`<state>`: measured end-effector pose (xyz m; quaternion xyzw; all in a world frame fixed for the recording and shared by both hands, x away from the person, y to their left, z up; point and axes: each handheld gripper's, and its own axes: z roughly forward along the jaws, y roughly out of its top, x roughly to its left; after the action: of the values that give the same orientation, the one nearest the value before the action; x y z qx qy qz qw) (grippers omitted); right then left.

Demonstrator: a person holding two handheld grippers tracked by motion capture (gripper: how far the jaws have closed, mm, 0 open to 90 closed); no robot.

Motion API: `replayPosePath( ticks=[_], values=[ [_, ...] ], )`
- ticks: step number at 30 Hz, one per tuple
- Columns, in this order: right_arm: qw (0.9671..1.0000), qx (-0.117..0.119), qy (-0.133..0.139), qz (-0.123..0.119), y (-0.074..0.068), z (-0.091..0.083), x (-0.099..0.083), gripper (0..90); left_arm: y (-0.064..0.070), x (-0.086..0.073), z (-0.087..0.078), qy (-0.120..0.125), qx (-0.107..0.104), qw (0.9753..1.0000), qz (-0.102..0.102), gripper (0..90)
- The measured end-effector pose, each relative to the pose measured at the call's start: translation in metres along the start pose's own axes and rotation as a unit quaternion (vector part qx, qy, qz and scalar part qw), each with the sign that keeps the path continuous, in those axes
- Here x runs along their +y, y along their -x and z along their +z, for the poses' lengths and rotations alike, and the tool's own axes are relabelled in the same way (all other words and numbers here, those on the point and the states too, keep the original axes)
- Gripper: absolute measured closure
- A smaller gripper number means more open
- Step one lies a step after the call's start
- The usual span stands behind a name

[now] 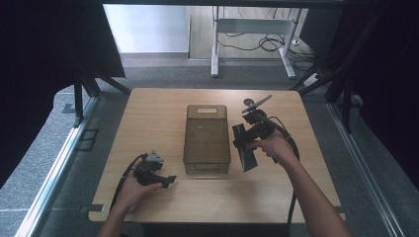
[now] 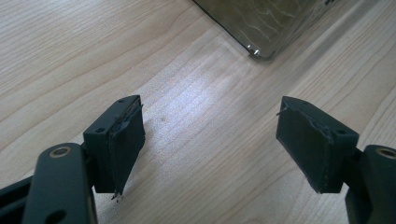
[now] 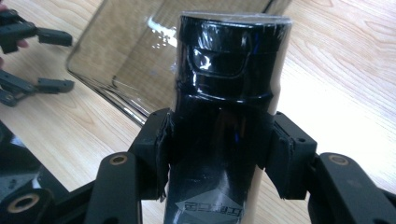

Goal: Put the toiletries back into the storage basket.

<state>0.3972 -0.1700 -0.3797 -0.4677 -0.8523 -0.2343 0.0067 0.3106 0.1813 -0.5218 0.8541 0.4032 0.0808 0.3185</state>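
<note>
Right gripper (image 3: 217, 154) clamps black bottle (image 3: 226, 93), base cut off.

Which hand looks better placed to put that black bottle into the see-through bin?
The right. Its gripper is already shut on the glossy black cylindrical bottle, right beside the smoky transparent plastic bin. The left gripper is open with nothing between its jaws.

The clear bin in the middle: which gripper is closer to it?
Right. The right gripper, shut on a black bottle, is just beside the bin's right wall. The left gripper sits open, off the bin's near left corner, farther away.
</note>
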Motion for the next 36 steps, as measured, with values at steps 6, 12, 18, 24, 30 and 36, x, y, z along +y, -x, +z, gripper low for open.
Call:
replayPosePath(
  ticks=[6,12,18,24,30,36],
  values=[
    [1.0,0.008,-0.001,-0.001,-0.004,0.002,0.009,46.8,-0.001,0.0,0.0,0.0,0.0,1.0,0.002,24.0],
    [1.0,0.007,0.002,-0.002,-0.008,-0.003,0.017,46.8,-0.001,0.0,-0.001,0.002,0.0,1.0,0.002,24.0],
    [0.9999,0.012,0.005,-0.001,-0.012,-0.004,0.026,46.8,0.0,0.001,-0.001,0.002,0.0,1.0,0.0,24.0],
    [0.9998,0.018,0.008,0.001,-0.016,0.001,0.036,46.9,-0.001,0.001,-0.002,0.004,-0.001,1.0,0.002,24.0],
    [0.9997,0.022,0.006,0.001,-0.02,0.009,0.047,46.9,-0.001,0.001,-0.001,0.003,-0.003,1.0,0.004,24.0],
    [0.9996,0.027,0.012,0.001,-0.025,0.011,0.055,46.9,-0.001,0.001,-0.001,0.003,-0.002,1.0,0.004,24.0]
  ],
)
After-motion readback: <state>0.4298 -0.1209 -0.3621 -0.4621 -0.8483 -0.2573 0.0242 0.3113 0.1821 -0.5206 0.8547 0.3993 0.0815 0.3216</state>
